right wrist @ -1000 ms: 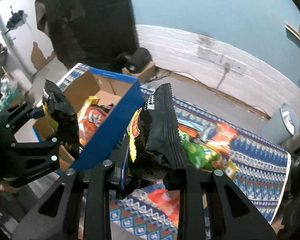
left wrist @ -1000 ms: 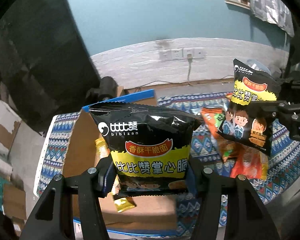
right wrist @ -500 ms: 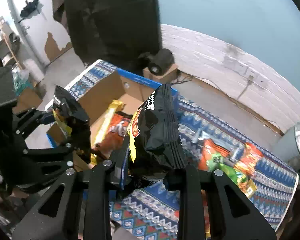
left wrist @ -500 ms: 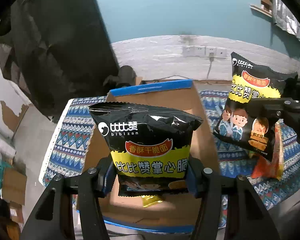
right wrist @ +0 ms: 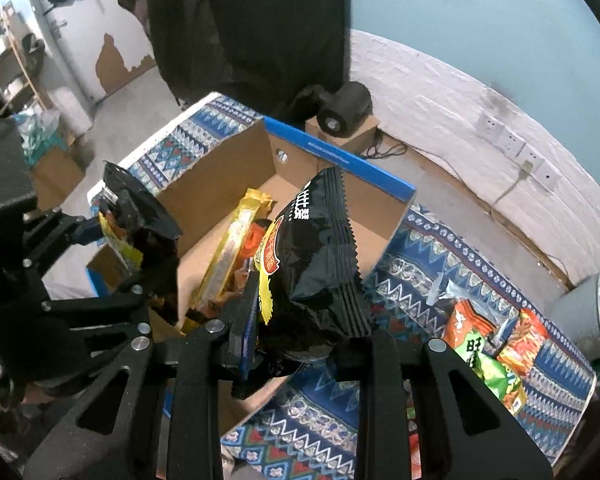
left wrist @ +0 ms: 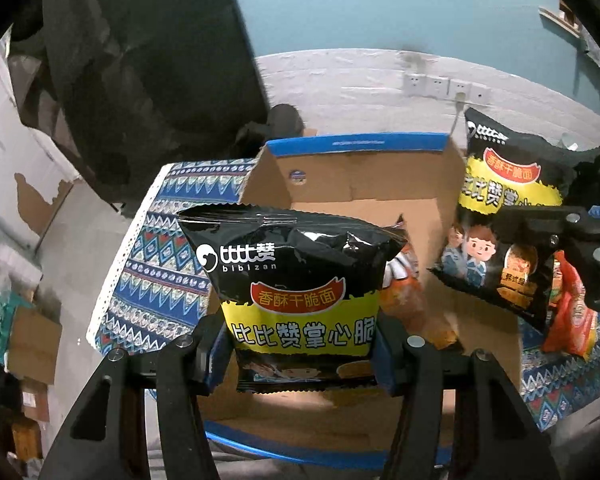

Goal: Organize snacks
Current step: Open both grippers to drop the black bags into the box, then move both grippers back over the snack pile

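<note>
My left gripper (left wrist: 300, 356) is shut on a black-and-yellow noodle snack bag (left wrist: 300, 280), held upright over the near part of an open cardboard box with a blue rim (left wrist: 356, 145). To the right, a second identical bag (left wrist: 500, 208) hangs over the box's right wall. In the right wrist view my right gripper (right wrist: 296, 344) is shut on that second bag (right wrist: 320, 264), seen edge-on above the box (right wrist: 340, 162). A long yellow packet (right wrist: 236, 240) and an orange packet (right wrist: 254, 240) lie inside the box.
The box stands on a blue patterned cloth (right wrist: 416, 264). Green and orange snack packets (right wrist: 484, 356) lie on the cloth to the right of the box. A black cylinder on a small carton (right wrist: 344, 110) sits behind the box, and a grey bin (right wrist: 588, 304) stands at far right.
Both grippers have carried their bags leftward and slightly down, from over the cloth to over the box. The box now fills the middle of both views. Neither grip has changed.
</note>
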